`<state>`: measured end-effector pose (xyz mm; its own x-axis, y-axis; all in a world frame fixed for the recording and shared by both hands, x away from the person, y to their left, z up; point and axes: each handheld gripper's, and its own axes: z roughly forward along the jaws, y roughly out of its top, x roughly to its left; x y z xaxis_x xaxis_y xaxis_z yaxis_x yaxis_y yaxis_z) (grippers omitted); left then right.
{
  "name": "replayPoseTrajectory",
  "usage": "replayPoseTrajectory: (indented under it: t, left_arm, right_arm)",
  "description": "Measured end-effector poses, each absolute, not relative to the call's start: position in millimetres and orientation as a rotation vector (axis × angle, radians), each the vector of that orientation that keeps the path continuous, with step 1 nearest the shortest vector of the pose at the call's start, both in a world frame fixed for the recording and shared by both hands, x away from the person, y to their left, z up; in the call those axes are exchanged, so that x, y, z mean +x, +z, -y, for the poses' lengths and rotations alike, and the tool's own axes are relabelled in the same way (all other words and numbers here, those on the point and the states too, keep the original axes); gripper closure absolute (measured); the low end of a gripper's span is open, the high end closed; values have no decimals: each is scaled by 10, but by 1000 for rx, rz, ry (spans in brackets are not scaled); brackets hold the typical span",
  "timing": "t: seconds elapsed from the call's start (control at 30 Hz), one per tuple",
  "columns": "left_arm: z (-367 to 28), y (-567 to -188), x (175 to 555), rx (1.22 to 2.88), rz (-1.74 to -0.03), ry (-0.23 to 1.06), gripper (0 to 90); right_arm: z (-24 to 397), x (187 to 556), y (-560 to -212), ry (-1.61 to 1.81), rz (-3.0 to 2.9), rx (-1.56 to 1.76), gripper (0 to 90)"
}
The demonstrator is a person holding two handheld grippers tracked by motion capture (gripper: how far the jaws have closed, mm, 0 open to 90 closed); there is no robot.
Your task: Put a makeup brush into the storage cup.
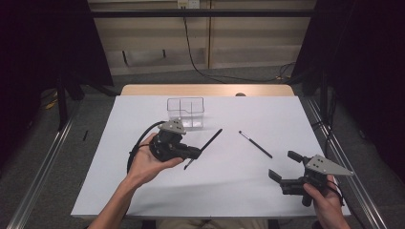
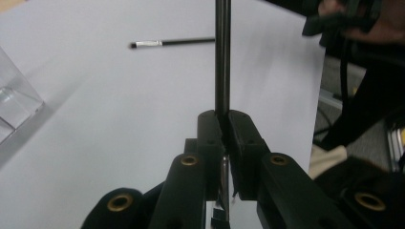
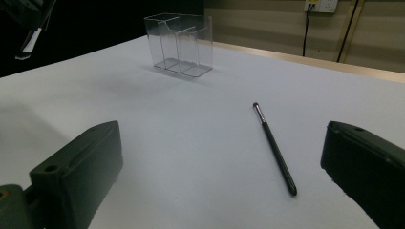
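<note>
We have the left tongs (image 1: 197, 153) closed on a thin black brush (image 1: 205, 146). In the left gripper view the pads pinch its handle (image 2: 222, 57) near the lower end, and the shaft runs straight up out of frame. From the high view the held brush slants up and away from the tongs, its long axis running from near the hand toward the far right, its far tip clear of the white surface (image 1: 229, 186). Which end carries the bristles we cannot tell for certain; a pale ferrule may sit just below the pads.

The right tongs (image 1: 282, 168) stand wide open, holding nothing, at the near right of the surface. A second brush (image 3: 274, 145) lies flat between the two hands, bristle end with silver ferrule pointing toward the clear divided holder (image 1: 186, 112) at the far side.

Handling judgement: light, stiff, slim and smooth, so likely to pivot or slip in a pinch. We would grip mid-handle, across the long axis, to keep it from swinging.
</note>
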<state>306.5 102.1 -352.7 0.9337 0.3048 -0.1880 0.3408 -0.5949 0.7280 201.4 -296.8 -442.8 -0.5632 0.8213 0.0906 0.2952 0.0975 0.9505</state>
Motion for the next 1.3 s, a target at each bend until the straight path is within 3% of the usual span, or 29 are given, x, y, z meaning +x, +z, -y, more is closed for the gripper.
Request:
replayPoseTrajectory:
  t: [0.57, 1.3]
  left_arm:
    - [-924, -3680, 3089, 2599, -511, -97, 843]
    - [-905, -3820, 3015, 2734, -487, -147, 842]
  right_arm:
    - [2909, 2014, -4428, 1510, -1964, 1061, 0]
    - [2813, 2060, -4344, 1520, -1942, 1031, 2]
